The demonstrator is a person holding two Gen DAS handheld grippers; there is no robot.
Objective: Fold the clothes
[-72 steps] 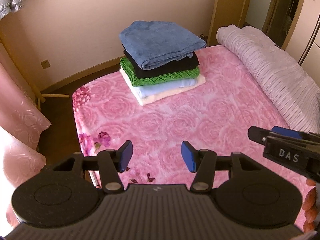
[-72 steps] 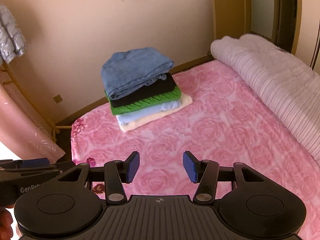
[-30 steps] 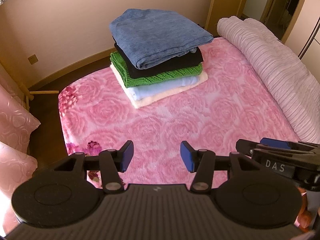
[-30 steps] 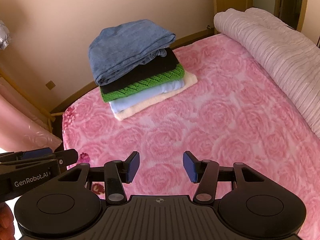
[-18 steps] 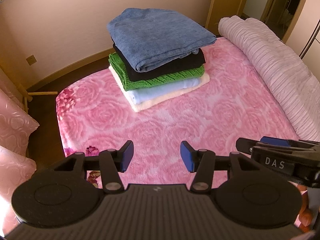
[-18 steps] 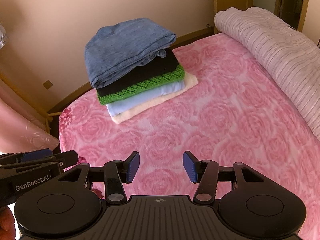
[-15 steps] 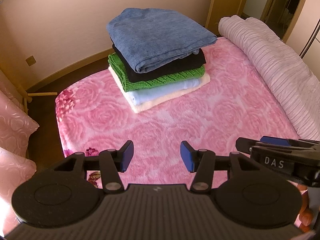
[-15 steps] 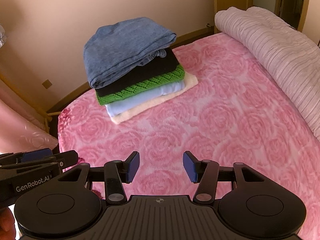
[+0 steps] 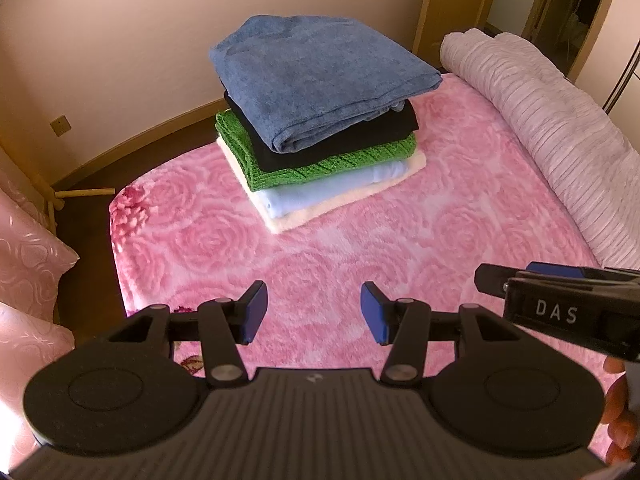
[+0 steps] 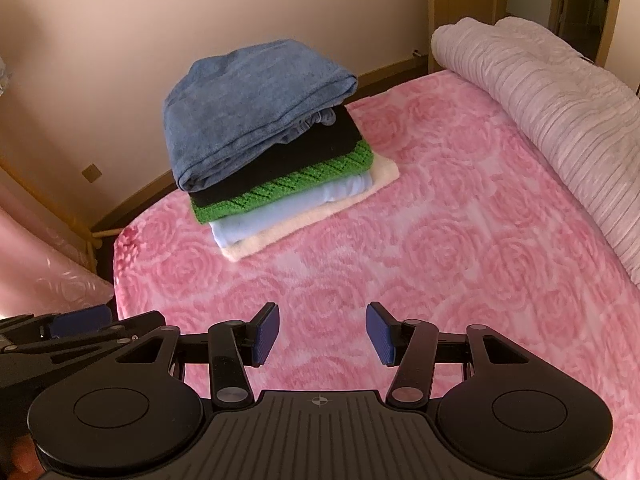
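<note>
Blue fabric tops a stack of folded clothes sitting on the bed near its far left corner, just short of the far edge. The blue garment is the thickest layer, folded with its rounded fold facing the near left. Directly under it lies a black garment, then a green knitted garment, then a pale blue garment, and at the bottom a cream garment that touches the cover. Each layer sits squarely on the one below, with the lower edges stepping out slightly on the near side.

A pink rose-patterned cover spreads over the bed. Along the right edge of the bed lies a long roll of pale pink ribbed bedding, well apart from the stack.

The left gripper hangs over the near part of the cover, jaws standing wide apart, nothing between its blue pads. The right gripper is alongside it, likewise spread wide and empty, with bare cover showing between its pads. Neither touches the stack.

A pink curtain hangs off the left side of the bed. The wall stands behind the stack, with a wooden door frame to the right.
</note>
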